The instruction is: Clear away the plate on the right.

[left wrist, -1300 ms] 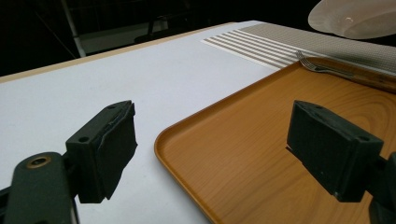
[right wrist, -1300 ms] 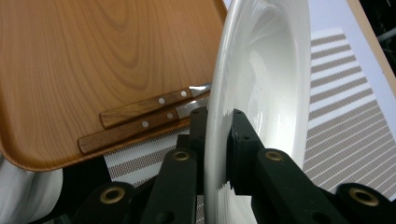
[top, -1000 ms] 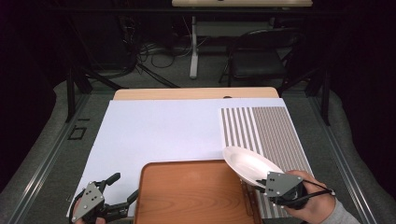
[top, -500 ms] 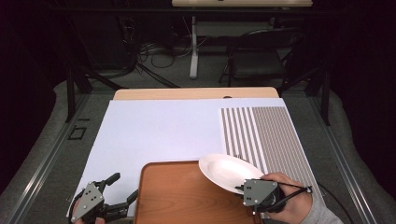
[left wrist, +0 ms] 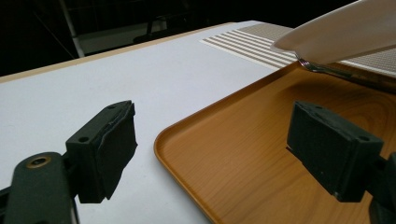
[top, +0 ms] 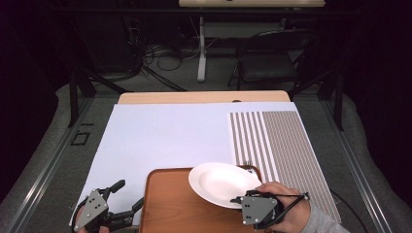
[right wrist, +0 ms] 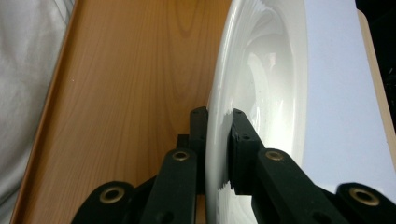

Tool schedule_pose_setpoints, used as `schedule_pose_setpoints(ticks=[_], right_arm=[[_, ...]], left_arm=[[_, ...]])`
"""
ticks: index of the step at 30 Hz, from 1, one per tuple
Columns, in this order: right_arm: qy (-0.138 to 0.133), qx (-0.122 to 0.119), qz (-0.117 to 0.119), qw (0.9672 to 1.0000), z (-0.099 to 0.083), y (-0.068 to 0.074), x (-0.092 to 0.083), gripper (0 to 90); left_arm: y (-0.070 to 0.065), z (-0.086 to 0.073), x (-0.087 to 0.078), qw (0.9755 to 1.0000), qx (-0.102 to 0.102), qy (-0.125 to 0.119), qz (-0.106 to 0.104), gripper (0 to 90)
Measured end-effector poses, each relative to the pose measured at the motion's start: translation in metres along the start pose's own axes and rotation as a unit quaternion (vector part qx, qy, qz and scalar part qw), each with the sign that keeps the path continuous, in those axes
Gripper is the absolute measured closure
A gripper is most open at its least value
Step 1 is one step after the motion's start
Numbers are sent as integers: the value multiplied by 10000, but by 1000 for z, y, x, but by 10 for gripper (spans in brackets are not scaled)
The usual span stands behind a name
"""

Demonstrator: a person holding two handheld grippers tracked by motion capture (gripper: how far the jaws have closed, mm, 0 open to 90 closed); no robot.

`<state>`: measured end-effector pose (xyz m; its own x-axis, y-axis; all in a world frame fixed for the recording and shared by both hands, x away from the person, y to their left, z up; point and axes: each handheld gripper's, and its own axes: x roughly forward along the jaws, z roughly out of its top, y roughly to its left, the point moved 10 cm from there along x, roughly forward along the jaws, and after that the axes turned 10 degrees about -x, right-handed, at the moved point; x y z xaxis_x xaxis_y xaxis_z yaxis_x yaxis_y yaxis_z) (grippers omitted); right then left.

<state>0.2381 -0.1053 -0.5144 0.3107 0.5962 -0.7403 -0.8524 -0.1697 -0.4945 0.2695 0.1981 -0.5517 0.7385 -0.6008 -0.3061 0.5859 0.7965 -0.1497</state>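
My right gripper [top: 241, 199] is shut on the near right rim of a white plate [top: 219, 183], which hangs over the far right part of a wooden tray [top: 170, 206]. In the right gripper view the pads of that gripper [right wrist: 217, 117] pinch the rim of the plate [right wrist: 266, 79], with the tray [right wrist: 130, 84] behind it. My left gripper [top: 127, 195] rests open at the tray's near left corner. In the left gripper view its jaws [left wrist: 217, 149] straddle the edge of the tray [left wrist: 243, 140], with the plate [left wrist: 345, 30] above and beyond.
A striped placemat [top: 279, 141] lies on the right of the white table cover [top: 165, 136]. A metal utensil [left wrist: 322, 69] lies at the tray's far edge under the plate. A chair [top: 272, 60] and desk legs stand beyond the table.
The right gripper carried the plate leftwards from above the striped mat to above the tray, and the plate now sits flatter. The left gripper stayed put.
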Motion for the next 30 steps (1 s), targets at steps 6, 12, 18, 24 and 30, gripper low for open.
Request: schedule_pose_setpoints(ticks=[6,12,18,24,30], right_arm=[[-114,-296,69,9995,9,3,11,820],[-109,-379,163,9991,14,8,26,819],[-14,-522,209,9984,16,12,41,815],[129,-555,222,9981,14,13,50,814],[184,-638,229,9975,10,13,59,813]], left_arm=[[0,0,0,10000,-8,3,6,158],[1,0,1,10000,-7,6,3,158],[2,-1,1,10000,-26,32,-1,158],[1,-1,0,10000,-15,24,-4,158],[2,-1,0,10000,-32,17,-1,158]])
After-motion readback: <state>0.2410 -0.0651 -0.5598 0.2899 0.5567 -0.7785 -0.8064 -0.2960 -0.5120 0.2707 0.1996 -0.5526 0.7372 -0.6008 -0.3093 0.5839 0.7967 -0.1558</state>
